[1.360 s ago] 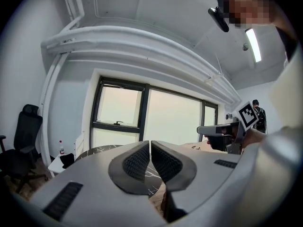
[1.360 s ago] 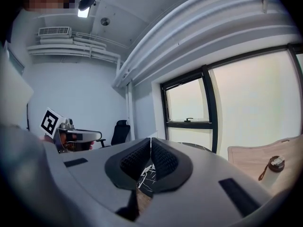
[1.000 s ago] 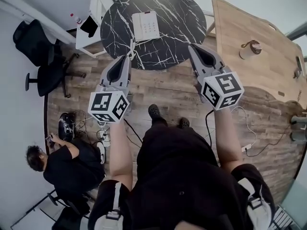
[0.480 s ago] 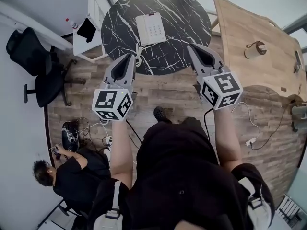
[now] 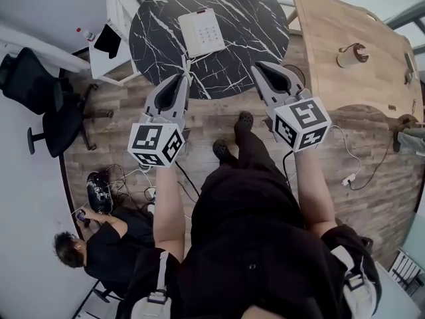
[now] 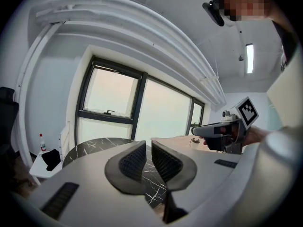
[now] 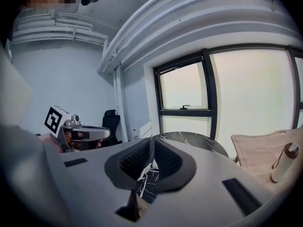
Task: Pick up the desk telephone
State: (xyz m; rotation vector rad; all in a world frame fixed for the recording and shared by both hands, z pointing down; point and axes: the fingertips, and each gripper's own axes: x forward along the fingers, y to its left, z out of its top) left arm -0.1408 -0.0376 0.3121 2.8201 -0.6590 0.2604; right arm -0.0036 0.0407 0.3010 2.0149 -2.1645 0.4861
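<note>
The white desk telephone point(image 5: 201, 32) lies flat on the round black marble table point(image 5: 246, 25), its cord trailing over the near edge. My left gripper point(image 5: 178, 80) is shut and empty, with its tips at the table's near rim, just short of the telephone. My right gripper point(image 5: 260, 68) is also shut and empty, over the near right rim. In the left gripper view the closed left gripper point(image 6: 148, 144) points at the table point(image 6: 90, 148). From the right gripper view, the right gripper point(image 7: 152, 140) faces the table point(image 7: 189, 137). Neither gripper view shows the telephone.
A wooden table point(image 5: 352, 18) with a capped bottle point(image 5: 350, 55) stands to the right. To the left are a white side stand point(image 5: 109, 25) and black office chairs point(image 5: 40, 111). A person point(image 5: 99, 251) sits on the floor at lower left among cables. A cable point(image 5: 345, 178) runs at the right.
Both grippers have come forward and slightly down toward the round table's near edge. The person holding them has stepped forward with one foot. Both jaws have stayed shut.
</note>
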